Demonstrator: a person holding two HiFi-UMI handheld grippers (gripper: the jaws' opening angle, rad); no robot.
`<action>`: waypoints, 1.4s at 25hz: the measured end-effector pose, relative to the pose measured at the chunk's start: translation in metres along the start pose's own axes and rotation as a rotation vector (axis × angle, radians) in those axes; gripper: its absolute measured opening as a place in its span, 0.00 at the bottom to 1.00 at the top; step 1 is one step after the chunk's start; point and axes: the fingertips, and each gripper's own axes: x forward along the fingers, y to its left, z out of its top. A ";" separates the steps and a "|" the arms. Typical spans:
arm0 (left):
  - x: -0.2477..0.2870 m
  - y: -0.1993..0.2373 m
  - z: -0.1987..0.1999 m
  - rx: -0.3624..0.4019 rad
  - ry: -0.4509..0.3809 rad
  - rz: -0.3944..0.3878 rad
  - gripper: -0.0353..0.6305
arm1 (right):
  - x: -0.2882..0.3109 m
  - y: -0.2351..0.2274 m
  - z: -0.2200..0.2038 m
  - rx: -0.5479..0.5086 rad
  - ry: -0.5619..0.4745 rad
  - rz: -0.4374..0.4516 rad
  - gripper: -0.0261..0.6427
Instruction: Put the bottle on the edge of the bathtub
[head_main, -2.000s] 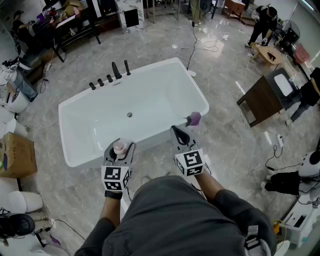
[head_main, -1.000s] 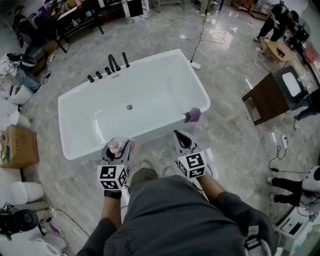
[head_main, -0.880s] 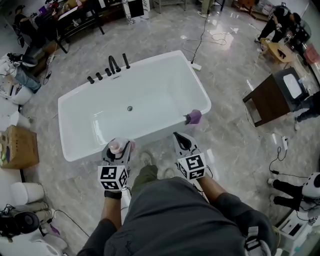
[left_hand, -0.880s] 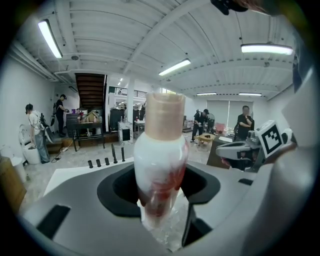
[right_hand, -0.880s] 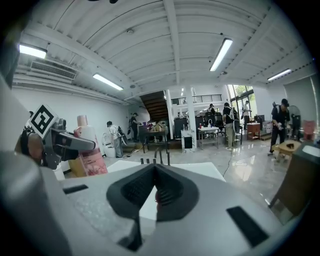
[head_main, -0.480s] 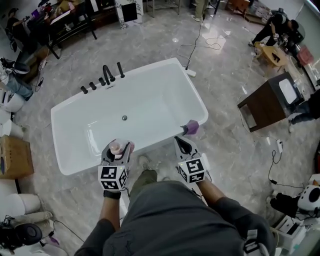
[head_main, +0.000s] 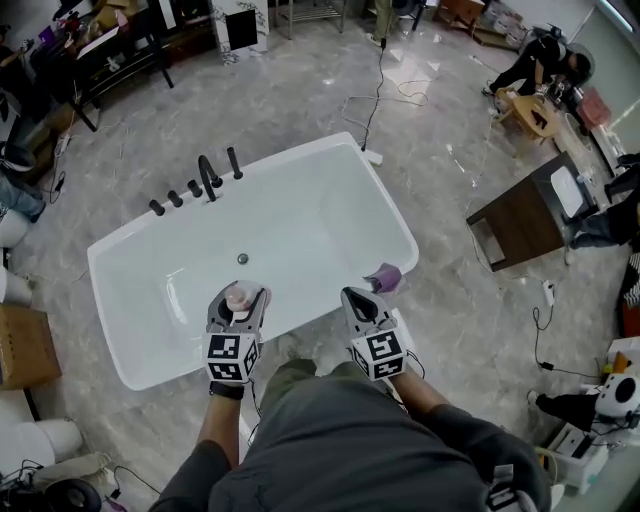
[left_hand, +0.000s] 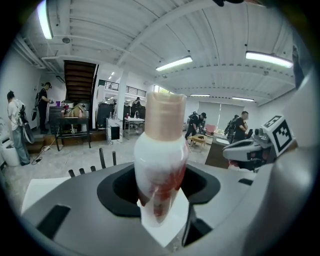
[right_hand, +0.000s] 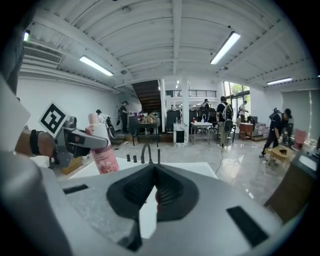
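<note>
A white bottle (head_main: 237, 298) with a pale pink cap and a pink flower print stands upright in my left gripper (head_main: 238, 306), whose jaws are shut on its body. In the left gripper view the bottle (left_hand: 161, 150) fills the middle, clamped low between the jaws. That gripper hovers over the near rim of the white bathtub (head_main: 392, 205). My right gripper (head_main: 358, 303) is beside it, jaws shut on nothing, also at the near rim. In the right gripper view the bottle (right_hand: 102, 155) shows at the left.
A purple object (head_main: 385, 277) sits on the tub's near right corner. Black taps (head_main: 205, 175) stand on the far left rim. A dark wooden cabinet (head_main: 520, 215) is to the right, cables lie on the marble floor, and people work at the back.
The person has stepped closer to the tub. Both grippers, earlier over the floor in front of it, are now over its near rim. The left gripper's hold on the bottle is unchanged.
</note>
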 end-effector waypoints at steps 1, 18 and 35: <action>0.008 0.006 0.001 0.003 0.001 -0.006 0.39 | 0.007 0.000 0.001 0.002 0.005 -0.004 0.04; 0.201 0.093 0.005 -0.036 0.018 0.080 0.39 | 0.130 -0.083 -0.024 -0.002 0.090 0.066 0.04; 0.390 0.173 -0.030 -0.086 0.065 0.180 0.39 | 0.221 -0.175 -0.036 0.027 0.114 0.049 0.04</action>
